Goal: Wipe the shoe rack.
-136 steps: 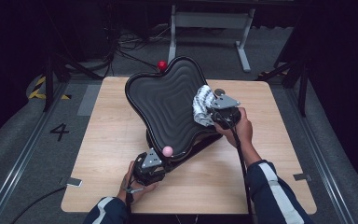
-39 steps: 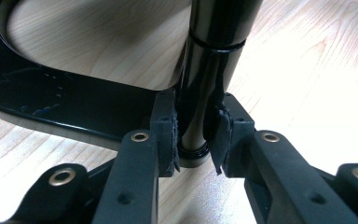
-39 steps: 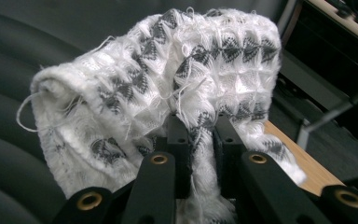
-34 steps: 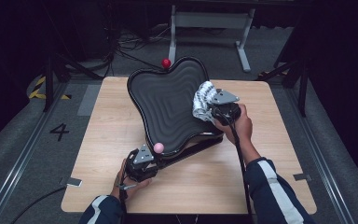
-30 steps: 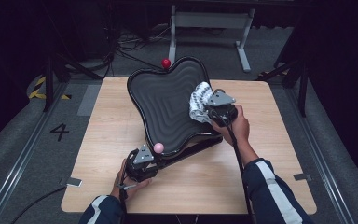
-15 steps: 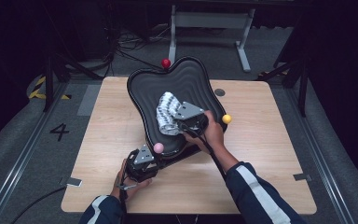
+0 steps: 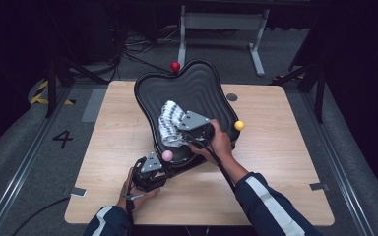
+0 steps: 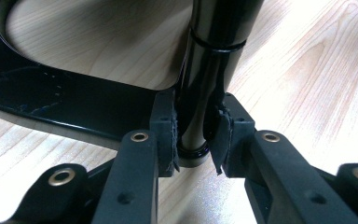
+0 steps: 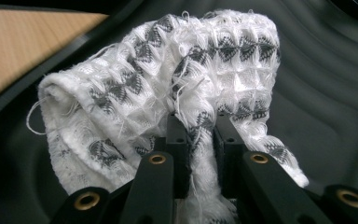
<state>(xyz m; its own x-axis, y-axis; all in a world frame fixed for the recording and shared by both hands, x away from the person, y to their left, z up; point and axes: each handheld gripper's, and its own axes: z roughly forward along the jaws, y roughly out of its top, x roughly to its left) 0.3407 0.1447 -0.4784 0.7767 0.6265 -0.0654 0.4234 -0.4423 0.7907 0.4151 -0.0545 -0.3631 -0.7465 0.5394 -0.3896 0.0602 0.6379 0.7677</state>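
Right tool pinches a white-and-grey waffle-weave cloth on the black ridged wavy-edged tray, while left tool clamps the tray's black cylindrical leg above the wooden desk.

The high view looks forward and down on the whole table from above the person's side. The left gripper view sits close on a black leg; the right gripper view, close on a cloth. All 3 share the black tray.
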